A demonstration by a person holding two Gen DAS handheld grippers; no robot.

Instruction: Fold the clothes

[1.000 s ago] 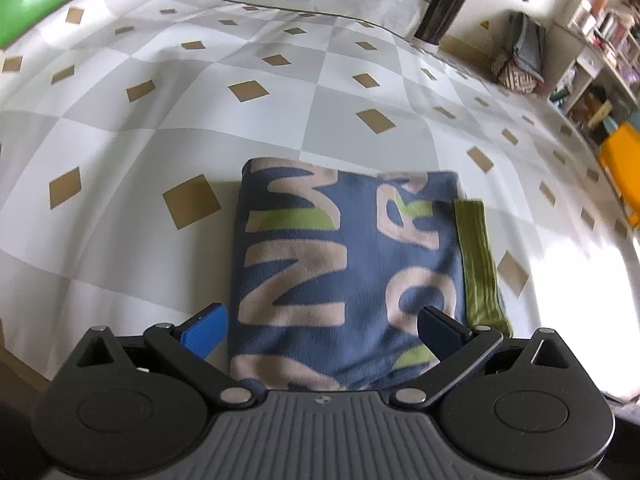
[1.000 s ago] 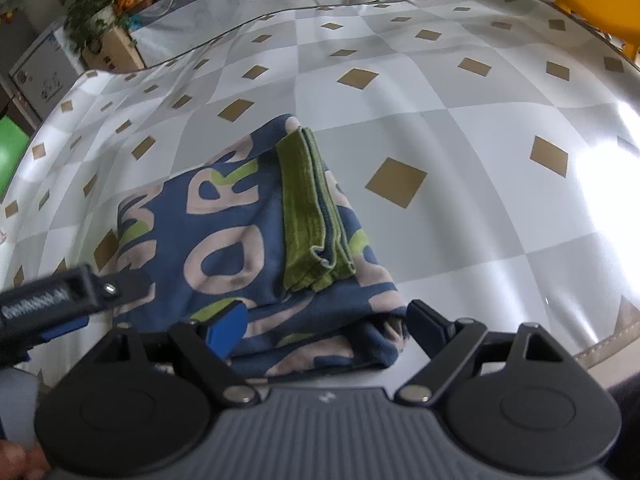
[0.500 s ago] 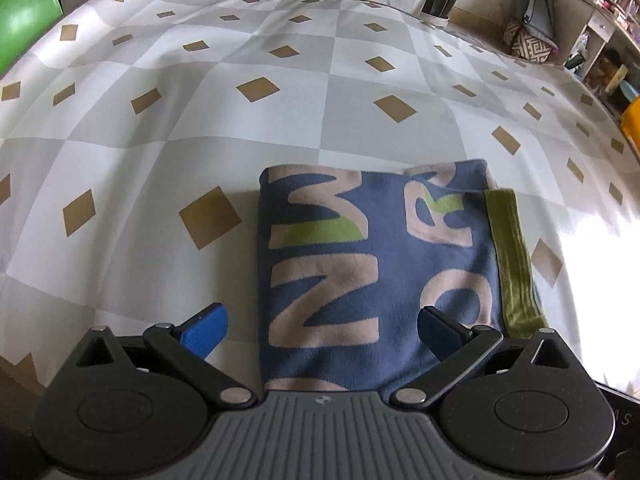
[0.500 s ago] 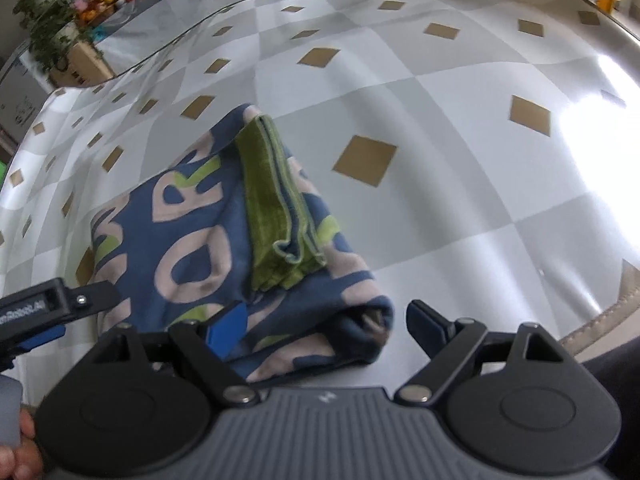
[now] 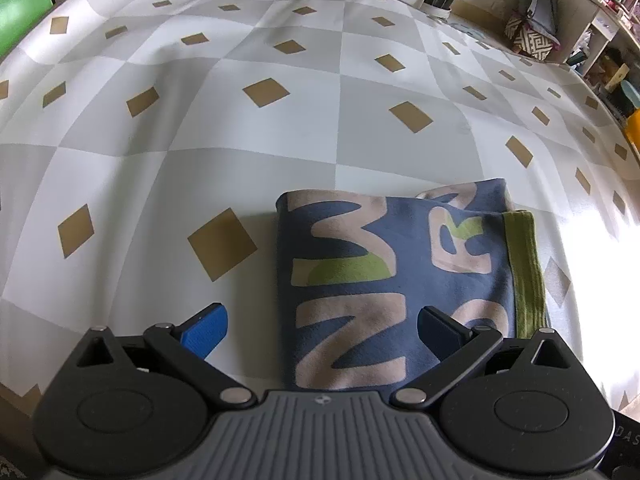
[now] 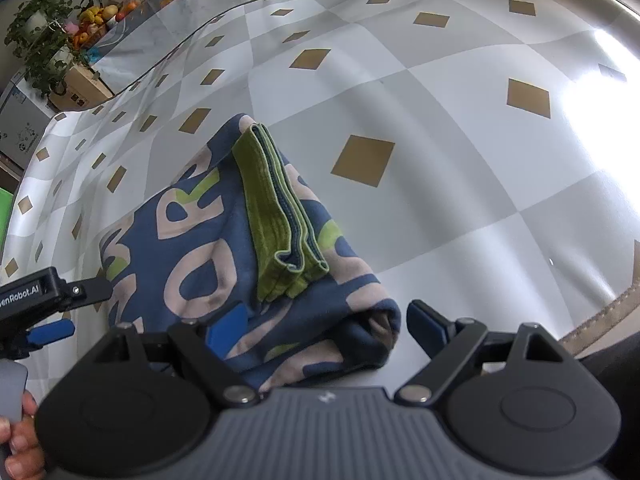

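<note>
A broad bench (image 5: 248, 148), covered in a glossy cloth of grey and white checks with tan diamonds, fills both views; houseplants and fruit are seen beyond its far edge from the right wrist, shelves and a bag from the left. Near the bench's close edge lies the folded garment (image 5: 384, 276), a blue fleece-like piece printed with large beige and green letters, with a green ribbed hem (image 6: 276, 216) stacked along one side.

The left tongs (image 5: 320, 332) are spread wide over the garment's left border, one pad above bare cloth, nothing gripped. The right tongs (image 6: 320, 324) are likewise held wide apart, straddling the near right corner where the layers bulge open; no pad is seen pressing on the fabric.

The garment is judged light, soft and limp, so it is expected to sag and unfold if lifted by one layer only. The sheen of the bench cloth suggests easy sliding. A hold is best taken through all layers at the thick near corners, or at the firmer ribbed hem.
</note>
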